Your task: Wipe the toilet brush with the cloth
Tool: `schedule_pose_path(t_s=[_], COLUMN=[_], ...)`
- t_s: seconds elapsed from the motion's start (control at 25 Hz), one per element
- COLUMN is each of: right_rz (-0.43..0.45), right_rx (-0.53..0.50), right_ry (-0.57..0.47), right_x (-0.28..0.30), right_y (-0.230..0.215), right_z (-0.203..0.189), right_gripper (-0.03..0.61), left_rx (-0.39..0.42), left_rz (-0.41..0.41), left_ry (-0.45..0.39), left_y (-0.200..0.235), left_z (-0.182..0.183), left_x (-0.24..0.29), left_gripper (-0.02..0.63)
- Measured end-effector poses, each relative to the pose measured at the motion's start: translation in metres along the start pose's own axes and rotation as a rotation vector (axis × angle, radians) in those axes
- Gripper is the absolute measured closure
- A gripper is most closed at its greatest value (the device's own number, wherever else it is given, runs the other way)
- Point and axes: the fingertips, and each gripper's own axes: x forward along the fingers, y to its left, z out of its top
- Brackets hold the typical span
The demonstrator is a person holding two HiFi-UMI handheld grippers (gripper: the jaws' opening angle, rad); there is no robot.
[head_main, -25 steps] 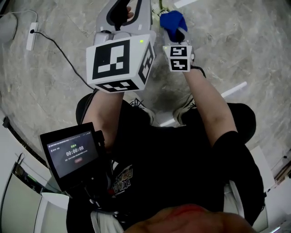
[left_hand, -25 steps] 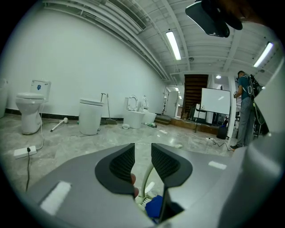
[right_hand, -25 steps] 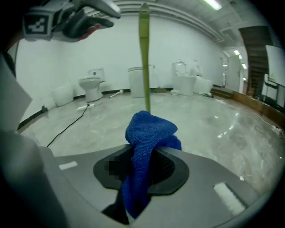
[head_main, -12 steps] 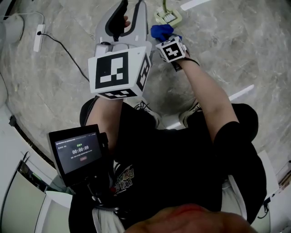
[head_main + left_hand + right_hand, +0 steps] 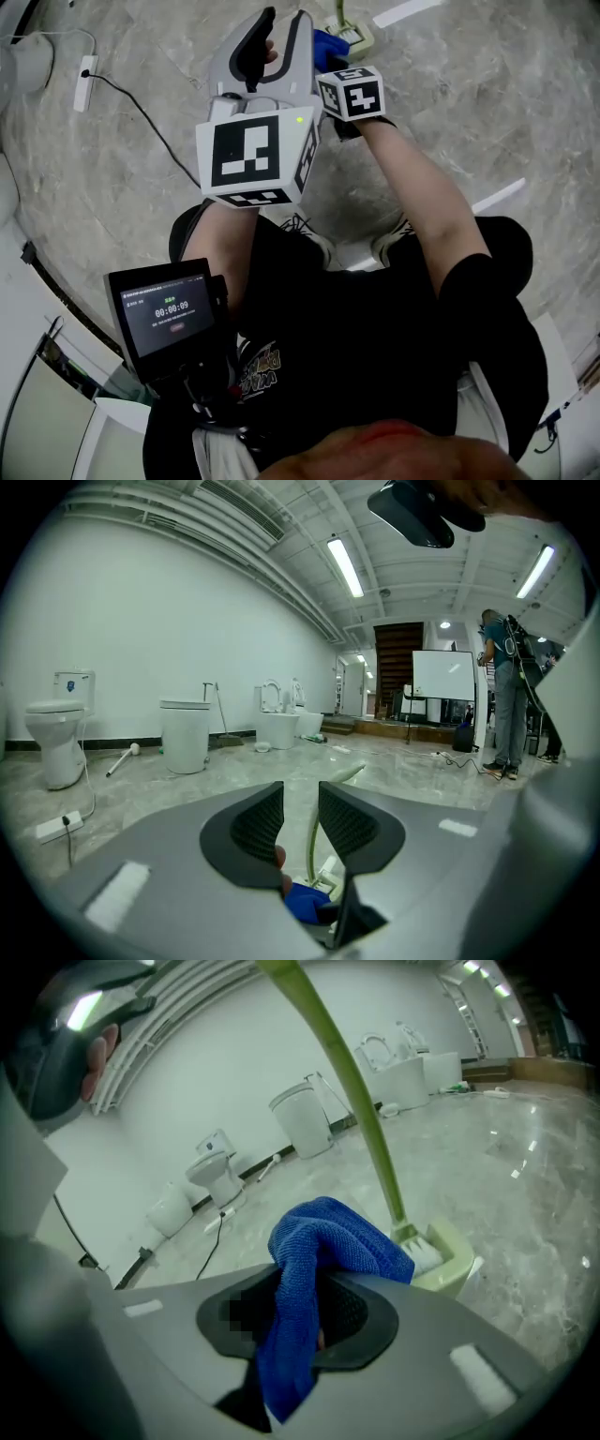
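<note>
A pale green toilet brush stands in its holder (image 5: 357, 36) on the floor, handle (image 5: 366, 1119) upright and white bristles (image 5: 427, 1252) showing at the rim. My right gripper (image 5: 305, 1283) is shut on a blue cloth (image 5: 323, 1241), which lies against the foot of the handle, just above the holder (image 5: 457, 1262). In the head view the cloth (image 5: 327, 42) peeks out beyond the right gripper's marker cube. My left gripper (image 5: 284, 17) hovers higher up, jaws close together with nothing gripped. Through their narrow gap in the left gripper view (image 5: 300, 794) I see the handle (image 5: 312, 841) and the cloth (image 5: 302, 904) below.
The floor is grey marble. A power strip (image 5: 84, 70) with its cable lies at the left. Toilets (image 5: 52, 738) and white bins (image 5: 185, 733) line the far wall. A person (image 5: 506, 700) stands at the right by a whiteboard (image 5: 441, 675). A timer screen (image 5: 169, 314) hangs at my chest.
The right gripper has carried the cloth down the handle, from mid-height to just above the holder. The left gripper has stayed about where it was, jaws unchanged.
</note>
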Motion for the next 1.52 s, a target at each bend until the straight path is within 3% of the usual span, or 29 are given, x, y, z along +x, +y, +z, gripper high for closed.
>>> schedule_pose_path(t_s=[0.16,0.28,0.36,0.44,0.68,0.76,0.84,0.92,1.0,1.04,1.12,1.2,1.24,1.32,1.52], right_rz=[0.037,0.216,0.372,0.456,0.487,0.475,0.469,0.414,0.259,0.167,0.001,-0.140,-0.194,-0.236,-0.198], right_rx=[0.066,0.134,0.126,0.065,-0.099,-0.084,-0.006,0.050,0.046,0.052,0.101,0.160,0.181,0.203,0.341], right_ry=[-0.157,-0.193,-0.128,-0.046,0.248,0.366,0.468,0.556,0.542,0.470,0.230,-0.009,-0.080,-0.114,-0.079], right_x=[-0.020,-0.033,-0.039,-0.042,-0.050,-0.060,-0.078,-0.100,-0.112,-0.112,-0.106,-0.098,-0.092,-0.076,-0.058], right_y=[0.006,0.024,0.043,0.055,0.039,0.011,-0.024,-0.067,-0.119,-0.143,-0.175,-0.185,-0.185,-0.177,-0.172], right_z=[0.054,0.074,0.071,0.059,0.003,-0.018,-0.032,-0.040,-0.029,-0.014,0.030,0.065,0.073,0.070,0.050], right_gripper=[0.471,0.471,0.471,0.471,0.471,0.471,0.471,0.471,0.471,0.471,0.470,0.469,0.469,0.469,0.469], left_rx=[0.000,-0.004,-0.013,-0.026,-0.042,-0.042,-0.049,-0.054,-0.051,-0.050,-0.051,-0.050,-0.047,-0.039,-0.066], left_rz=[-0.002,0.000,-0.001,-0.005,-0.007,-0.004,0.000,0.003,0.005,0.006,0.006,0.004,0.002,0.001,0.007], left_ry=[0.002,0.002,0.000,-0.004,0.003,0.007,0.007,0.007,0.011,0.013,0.016,0.023,0.028,0.042,0.087], left_y=[-0.001,-0.001,-0.001,-0.002,-0.003,-0.004,-0.003,-0.002,-0.002,-0.002,-0.001,-0.002,-0.002,-0.002,0.003], left_z=[0.000,0.001,0.002,0.005,0.008,0.009,0.011,0.012,0.011,0.011,0.010,0.008,0.006,0.001,-0.018], left_x=[0.003,0.004,0.005,0.006,0.013,0.016,0.018,0.019,0.019,0.019,0.020,0.021,0.022,0.023,0.022], left_gripper=[0.497,0.497,0.497,0.497,0.497,0.497,0.497,0.497,0.497,0.497,0.497,0.497,0.497,0.497,0.496])
